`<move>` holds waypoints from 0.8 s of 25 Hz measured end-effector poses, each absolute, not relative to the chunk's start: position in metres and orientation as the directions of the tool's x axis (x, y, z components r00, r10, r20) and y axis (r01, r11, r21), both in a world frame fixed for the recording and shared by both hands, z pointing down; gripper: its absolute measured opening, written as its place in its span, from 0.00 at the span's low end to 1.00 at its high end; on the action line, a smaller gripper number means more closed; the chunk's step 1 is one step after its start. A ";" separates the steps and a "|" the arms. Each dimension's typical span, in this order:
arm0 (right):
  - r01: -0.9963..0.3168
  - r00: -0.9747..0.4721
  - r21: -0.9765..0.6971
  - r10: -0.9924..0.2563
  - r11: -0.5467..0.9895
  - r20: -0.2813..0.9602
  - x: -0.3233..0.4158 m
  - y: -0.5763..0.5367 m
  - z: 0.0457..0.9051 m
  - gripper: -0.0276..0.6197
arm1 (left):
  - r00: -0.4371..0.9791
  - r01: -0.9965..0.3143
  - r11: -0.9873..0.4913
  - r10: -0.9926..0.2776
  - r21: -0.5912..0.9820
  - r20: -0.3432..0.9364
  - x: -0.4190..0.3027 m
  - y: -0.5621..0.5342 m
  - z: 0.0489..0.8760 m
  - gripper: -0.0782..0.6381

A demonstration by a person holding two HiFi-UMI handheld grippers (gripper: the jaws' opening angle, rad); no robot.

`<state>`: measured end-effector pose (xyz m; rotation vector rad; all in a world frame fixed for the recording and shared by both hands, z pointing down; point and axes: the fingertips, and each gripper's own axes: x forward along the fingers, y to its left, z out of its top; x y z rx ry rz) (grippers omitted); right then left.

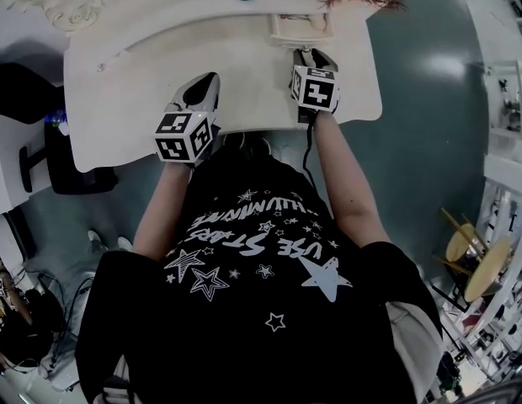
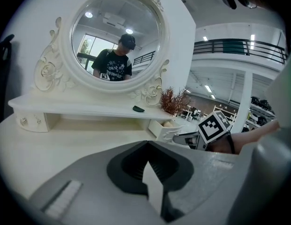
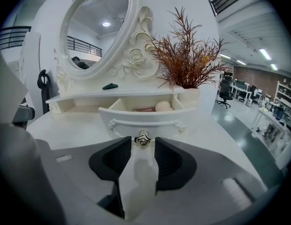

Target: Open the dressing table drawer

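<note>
Drawer (image 3: pixel 145 118) of a white dressing table (image 1: pixel 143 82), standing partway out from under the table's raised shelf at its right end. The drawer front is curved and carved, with a small metal knob (image 3: pixel 142 138) at its middle. Inside lie a pale round object (image 3: pixel 163 106) and something pinkish beside it.

The right gripper (image 3: pixel 143 145) is level with the drawer front. Its two dark jaws are spread apart, and the knob sits in the gap just at their tips, with neither jaw pressed onto it. From the head view this gripper (image 1: pixel 314 57) points at the drawer (image 1: pixel 301 28), its marker cube toward the person.

The left gripper (image 2: pixel 148 146) hangs over the bare tabletop to the left, well apart from the drawer, jaws closed together with nothing between them. In the head view it (image 1: pixel 202 91) lies near the table's front edge.

On the shelf above the drawer stands a spray of dried reddish-brown plant (image 3: pixel 185 55), and a small dark green object (image 3: pixel 110 86) lies to its left. A round mirror (image 2: pixel 115 36) in a carved rose frame rises behind, reflecting a person in a black printed T-shirt. The floor around the table is grey-green.
</note>
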<state>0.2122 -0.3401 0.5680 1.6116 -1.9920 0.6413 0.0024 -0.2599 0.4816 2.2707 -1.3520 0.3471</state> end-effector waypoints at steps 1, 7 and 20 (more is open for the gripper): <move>-0.979 -0.185 -0.053 -0.749 0.196 0.636 0.212 -0.340 0.567 0.33 | 0.474 -0.880 -0.396 -0.763 0.261 0.440 0.002 -0.258 0.481 0.11; -0.971 -0.215 -0.053 -0.751 0.234 0.625 0.212 -0.329 0.562 0.34 | 0.439 -0.898 -0.367 -0.792 0.243 0.425 0.006 -0.238 0.480 0.11; -0.996 -0.089 -0.055 -0.784 0.070 0.614 0.209 -0.263 0.539 0.30 | 0.524 -0.852 -0.458 -0.747 0.255 0.409 -0.029 -0.198 0.475 0.11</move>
